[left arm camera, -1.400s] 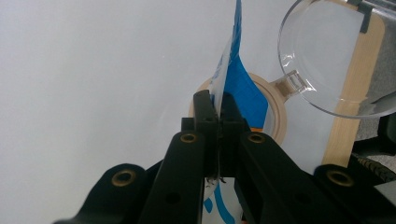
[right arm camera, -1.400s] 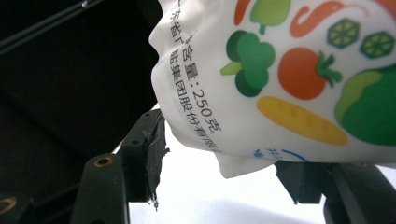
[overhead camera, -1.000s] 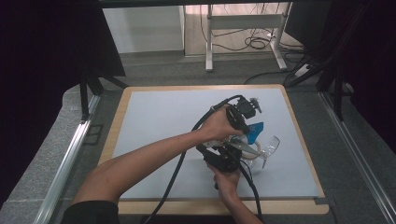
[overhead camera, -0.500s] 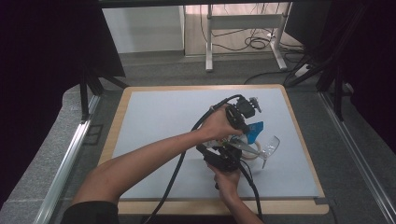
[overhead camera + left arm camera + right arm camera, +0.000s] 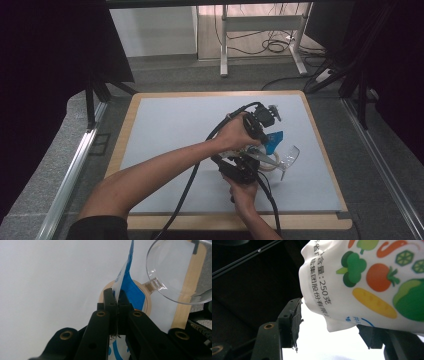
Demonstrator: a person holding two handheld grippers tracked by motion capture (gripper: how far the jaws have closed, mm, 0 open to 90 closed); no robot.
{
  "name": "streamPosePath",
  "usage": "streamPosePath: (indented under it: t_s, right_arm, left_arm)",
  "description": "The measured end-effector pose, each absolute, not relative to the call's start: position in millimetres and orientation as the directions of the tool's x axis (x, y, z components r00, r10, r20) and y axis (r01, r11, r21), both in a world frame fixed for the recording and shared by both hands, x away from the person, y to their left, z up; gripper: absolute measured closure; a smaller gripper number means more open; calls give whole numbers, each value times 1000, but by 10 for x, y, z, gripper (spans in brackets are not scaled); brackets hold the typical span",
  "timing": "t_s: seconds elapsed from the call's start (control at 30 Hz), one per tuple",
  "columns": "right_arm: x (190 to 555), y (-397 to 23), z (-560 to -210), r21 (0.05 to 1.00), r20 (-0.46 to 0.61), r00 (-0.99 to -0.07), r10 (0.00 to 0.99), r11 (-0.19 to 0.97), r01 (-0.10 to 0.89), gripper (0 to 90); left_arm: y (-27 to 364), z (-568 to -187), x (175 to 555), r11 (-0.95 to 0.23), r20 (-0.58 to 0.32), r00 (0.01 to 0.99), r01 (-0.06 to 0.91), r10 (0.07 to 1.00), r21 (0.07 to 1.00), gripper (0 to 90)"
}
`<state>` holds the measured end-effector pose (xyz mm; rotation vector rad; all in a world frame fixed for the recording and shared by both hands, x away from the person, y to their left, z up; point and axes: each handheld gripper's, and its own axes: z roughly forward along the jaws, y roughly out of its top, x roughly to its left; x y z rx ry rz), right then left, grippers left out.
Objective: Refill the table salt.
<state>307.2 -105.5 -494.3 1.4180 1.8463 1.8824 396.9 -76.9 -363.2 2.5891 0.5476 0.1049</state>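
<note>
- the table [image 5: 165,130] has a pale grey-white top with a wooden edge; both forearms come in from the bottom of the high view and meet right of centre.
- the left gripper [image 5: 262,120] sits farther from the person, with the left hand [image 5: 234,136] wrapped around its body and a black cable looping back along the arm.
- in the left gripper view its fingers [image 5: 109,301] are pressed together on the thin edge of a blue and white pouch [image 5: 126,277], which stands up between them.
- the right gripper [image 5: 250,167] lies nearer the person, just below the left one, held by the right hand [image 5: 243,192].
- in the right gripper view its fingers [image 5: 293,315] stand apart, and the white, crumpled end of the pouch [image 5: 367,282] hangs between them; it shows printed vegetables and some text; whether the right-side finger touches the pouch cannot be told.
- the pouch's blue part [image 5: 274,140] shows in the high view between the two grippers, above the table.
- a clear plastic cup [image 5: 180,270] with a small handle lies on its side near the table's right edge, just beside the pouch.
- a round ring with a tan rim [image 5: 147,302] lies flat on the table under the pouch, close to the cup's handle.
</note>
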Motion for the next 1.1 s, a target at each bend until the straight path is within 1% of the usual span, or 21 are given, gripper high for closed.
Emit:
streamPosePath:
  t_s: [1.1]
  right_arm:
    - [3057,-1056,-4908,848,492,-544,680,-234,475,441]
  left_arm:
    - [-785,-3613,3958,-806,-28,919,360,394,470,900]
